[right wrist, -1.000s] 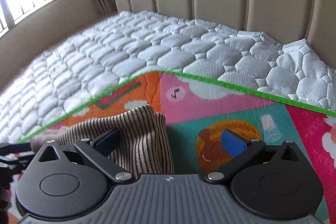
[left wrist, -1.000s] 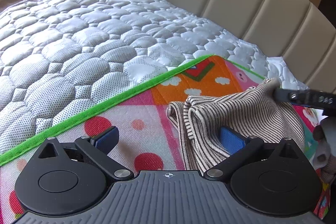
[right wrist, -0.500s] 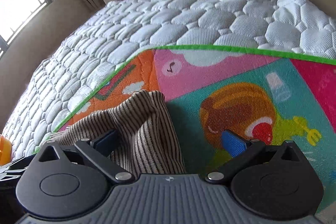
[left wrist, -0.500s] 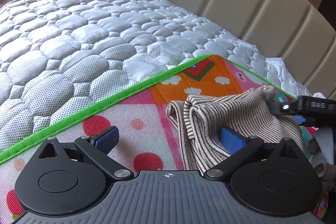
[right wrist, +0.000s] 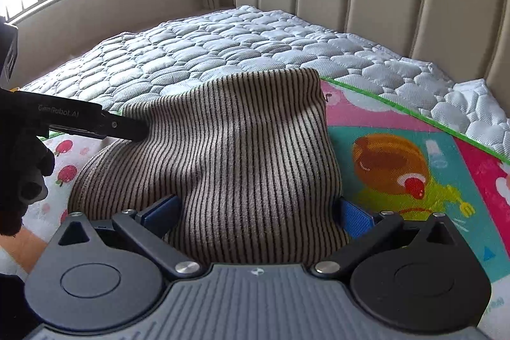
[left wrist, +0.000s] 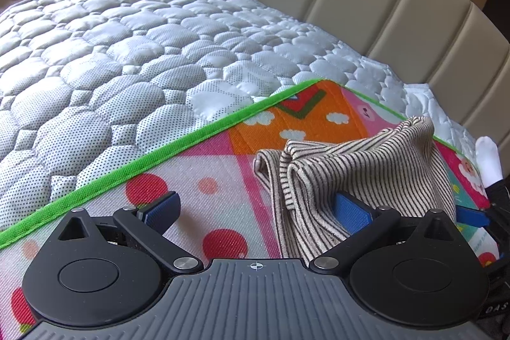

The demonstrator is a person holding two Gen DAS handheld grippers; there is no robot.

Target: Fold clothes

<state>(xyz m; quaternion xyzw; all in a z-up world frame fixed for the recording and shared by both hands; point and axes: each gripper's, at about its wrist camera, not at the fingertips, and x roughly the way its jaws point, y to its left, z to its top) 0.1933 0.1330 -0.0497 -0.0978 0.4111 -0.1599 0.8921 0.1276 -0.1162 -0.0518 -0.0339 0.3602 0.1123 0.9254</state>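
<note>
both my grippers sitting wide open, striped sweater (right wrist: 242, 155) bunching between my right gripper (right wrist: 258, 212) pads, lying past the right pad of my left gripper (left wrist: 255, 209), nothing clamped

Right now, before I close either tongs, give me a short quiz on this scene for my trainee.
1. True or false: the striped garment rests on the play mat.
2. The right tongs are: A) shut on the mat's edge; B) open, garment between the fingers; C) out of view.
3. Fill in: the mat's border is ____.
Key: 1 true; 2 B; 3 green.
</note>
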